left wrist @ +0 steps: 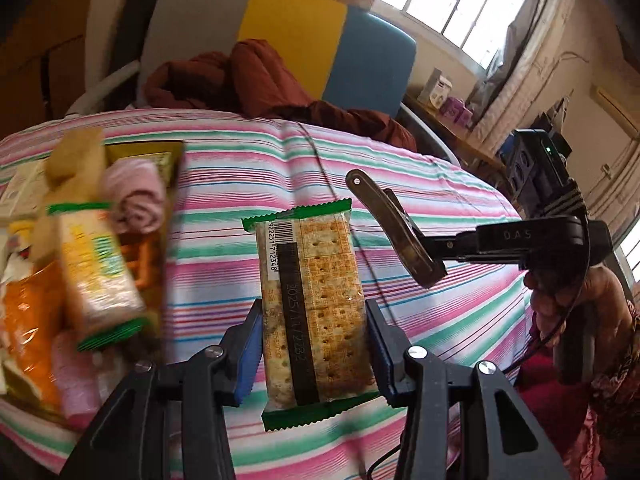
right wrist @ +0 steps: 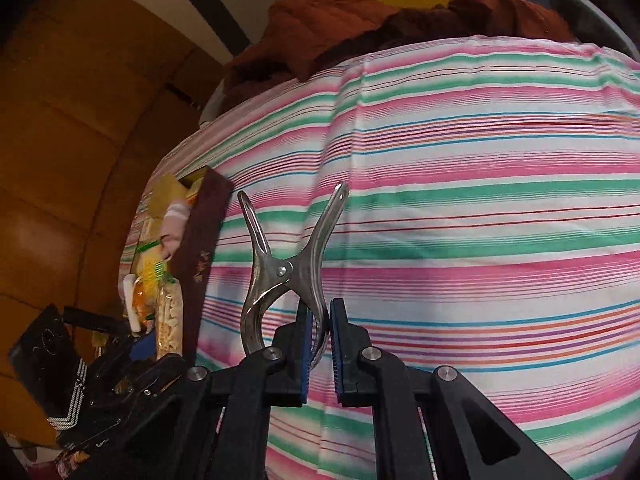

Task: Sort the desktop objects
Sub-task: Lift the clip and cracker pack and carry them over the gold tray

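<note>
Over on the left, a dark box (left wrist: 160,200) sits on the striped cloth (left wrist: 248,168), crammed with snack bags: an orange packet (left wrist: 28,320), a green-edged cracker pack (left wrist: 100,272) lying slantwise on top, and a rolled pink towel (left wrist: 136,196). All of it is smeared by blur, so the labels cannot be read.

Moving toward the middle, the left gripper (left wrist: 312,344) holds a second cracker packet (left wrist: 312,312), its blue pads pressed against the two long sides near the lower half. The packet's long axis runs straight away from the gripper; the barcode end points toward the far edge of the table and the green crimped end hangs down near the camera. It is lifted clear of the cloth.

Further right, the right gripper (right wrist: 320,344) has its jaws nearly together, pinching one curved leg of a metal clip (right wrist: 288,268). The clip stands roughly upright ahead of the fingers, its two handles splayed in an X and pointing up and away; from the left camera the same metal clip (left wrist: 396,232) slants down to the right above the cloth, beside the packet. A hand (left wrist: 568,296) grips the handle at the far right.

Behind the table, a rust-red garment (left wrist: 256,76) lies heaped on a grey, yellow and blue chair (left wrist: 288,20).
</note>
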